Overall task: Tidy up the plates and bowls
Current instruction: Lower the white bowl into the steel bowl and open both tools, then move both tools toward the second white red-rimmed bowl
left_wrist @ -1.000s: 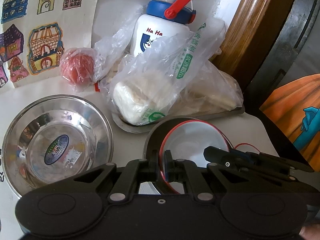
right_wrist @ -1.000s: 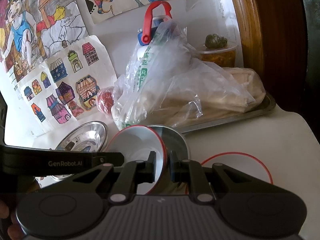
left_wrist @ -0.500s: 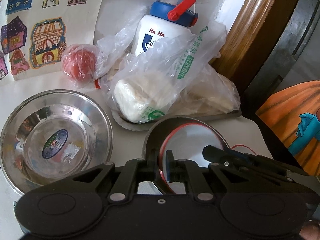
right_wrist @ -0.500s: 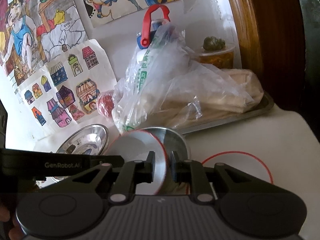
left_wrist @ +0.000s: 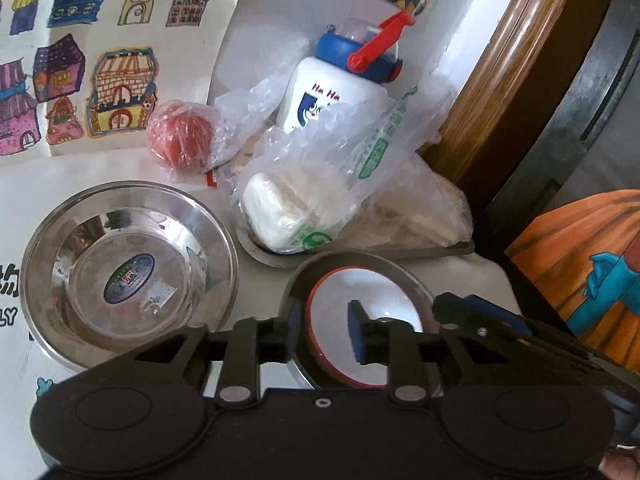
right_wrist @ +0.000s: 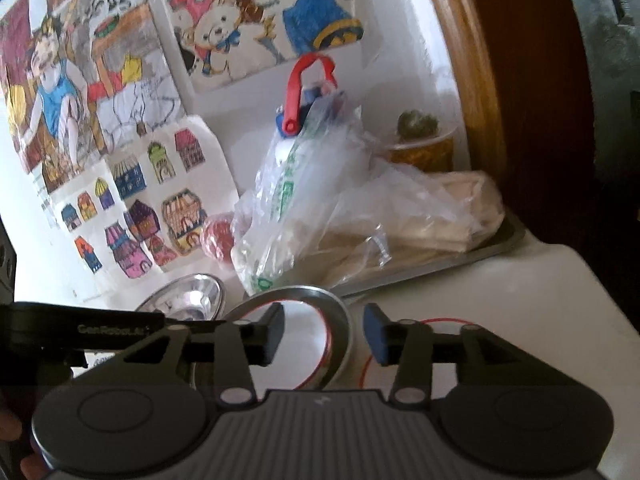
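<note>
Letting go looks like the step right now: both sets of jaws are opening around the red-rimmed white bowl (left_wrist: 362,330), which sits nested inside a steel bowl (left_wrist: 404,276) near the front edge of the worktop (right_wrist: 500,280). The left gripper (left_wrist: 324,330) has one pad outside the bowl's rim and one inside, and neither seems to press on it. The right gripper (right_wrist: 324,334) has the rims of the white bowl and the steel bowl between its pads, with a clear gap on each side. Two grippers probably carried the bowl so it would stay level and drop neatly into the steel one. A second steel bowl (left_wrist: 128,276), with a sticker inside, waits just to the left, and a red-rimmed white plate (right_wrist: 420,360) lies on the right. Behind them, a steel tray (left_wrist: 460,246) holds bagged buns (left_wrist: 280,208), with a wrapped tomato (left_wrist: 182,144) and a water bottle (left_wrist: 332,92) near the back wall. Stacking like this likely saves room.
</note>
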Demonstrator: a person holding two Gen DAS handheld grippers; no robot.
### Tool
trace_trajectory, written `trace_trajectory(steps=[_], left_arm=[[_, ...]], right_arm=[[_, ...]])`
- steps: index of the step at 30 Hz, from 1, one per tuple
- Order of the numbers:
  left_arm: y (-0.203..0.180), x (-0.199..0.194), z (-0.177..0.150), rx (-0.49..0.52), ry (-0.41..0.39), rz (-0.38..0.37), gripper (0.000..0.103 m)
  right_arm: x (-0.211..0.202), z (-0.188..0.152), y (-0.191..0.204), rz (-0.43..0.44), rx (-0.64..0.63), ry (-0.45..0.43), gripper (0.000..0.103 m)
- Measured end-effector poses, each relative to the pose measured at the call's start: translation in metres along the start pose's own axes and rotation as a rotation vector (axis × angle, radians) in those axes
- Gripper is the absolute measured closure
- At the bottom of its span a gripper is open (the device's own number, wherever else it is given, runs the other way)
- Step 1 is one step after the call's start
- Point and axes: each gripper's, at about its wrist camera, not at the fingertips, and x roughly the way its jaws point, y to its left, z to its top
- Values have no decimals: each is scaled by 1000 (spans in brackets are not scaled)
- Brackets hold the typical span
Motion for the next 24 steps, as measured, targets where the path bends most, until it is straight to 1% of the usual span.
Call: trace_trajectory(steps=[1,2,3,5,7,10,16,19,21,24], left_arm=[[-1,-3,-1,-4,-9,-1,55],[-4,-8,-3,-7,-26,12,36],[-5,-12,-5,-7,-47,17,30],[-11,-23,-9,5,-92,25,28],[-16,-31,-12,14,-105,14,27],[-27,-40,-20,17,-115,-7,20],[-60,-56,-52,37,-133,-25,14],[-74,-55,-69,21,-115,-28,13],[-81,-52,-79,16,-100,-19,13],[-91,-43,-91,6,-83,17,13]], right_arm=[[-6,0,-4,-3,2,-11,43],[-12,1,-9,-9,5,-20,39],[-17,2,-13,-14,7,-28,36],[-31,4,-23,-21,13,-43,29],[-43,5,-31,-36,12,-54,26],[-61,4,-41,-56,5,-71,18],[-85,-5,-59,-85,-17,-58,13],[-94,-11,-65,-92,-29,-45,11],[-98,-15,-69,-97,-38,-40,10],[-100,-21,-74,-107,-45,-32,10]])
